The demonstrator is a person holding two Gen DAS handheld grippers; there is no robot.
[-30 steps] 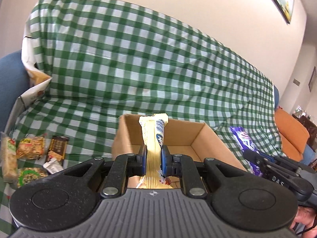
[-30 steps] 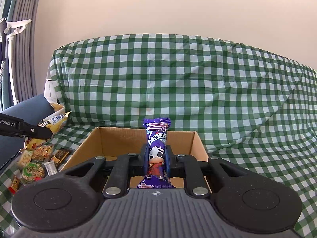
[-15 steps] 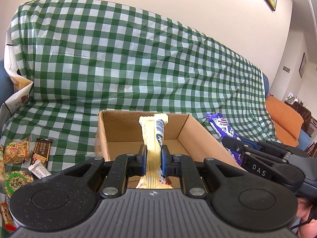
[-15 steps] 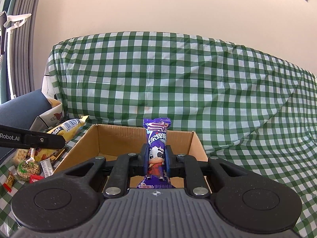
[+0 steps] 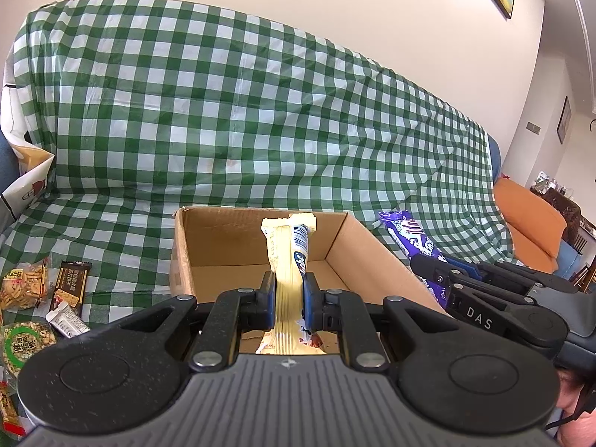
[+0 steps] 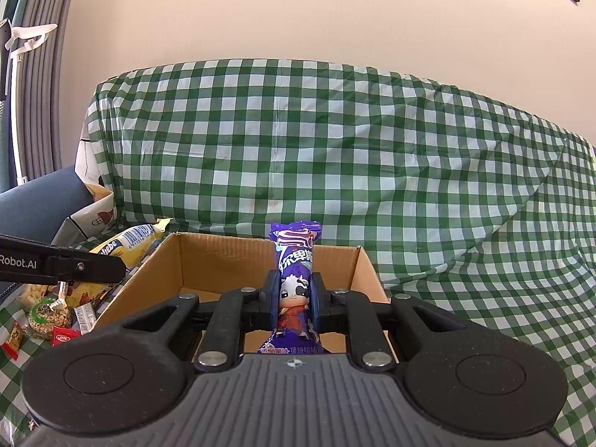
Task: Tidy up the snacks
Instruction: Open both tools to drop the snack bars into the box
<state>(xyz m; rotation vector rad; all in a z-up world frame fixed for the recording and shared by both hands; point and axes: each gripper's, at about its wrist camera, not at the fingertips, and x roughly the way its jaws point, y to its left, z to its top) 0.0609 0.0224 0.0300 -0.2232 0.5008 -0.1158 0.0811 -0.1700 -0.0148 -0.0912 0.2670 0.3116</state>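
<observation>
Left gripper (image 5: pixel 289 290): jaws clamped on a yellow packet (image 5: pixel 287 260), pointing forward and slightly down, packet standing upright between the pads. Right gripper (image 6: pixel 295 300): jaws clamped on a purple packet (image 6: pixel 295 260), likewise upright. Seen from the left wrist, right gripper sits level just beside, on the right.

Open box (image 5: pixel 219 249) ahead, nothing lying inside.
Walled in cardboard on all sides, clear from above; loose snacks (image 5: pixel 35 298) crowding the cloth (image 5: pixel 123 231) left of it; bare cloth right.
</observation>
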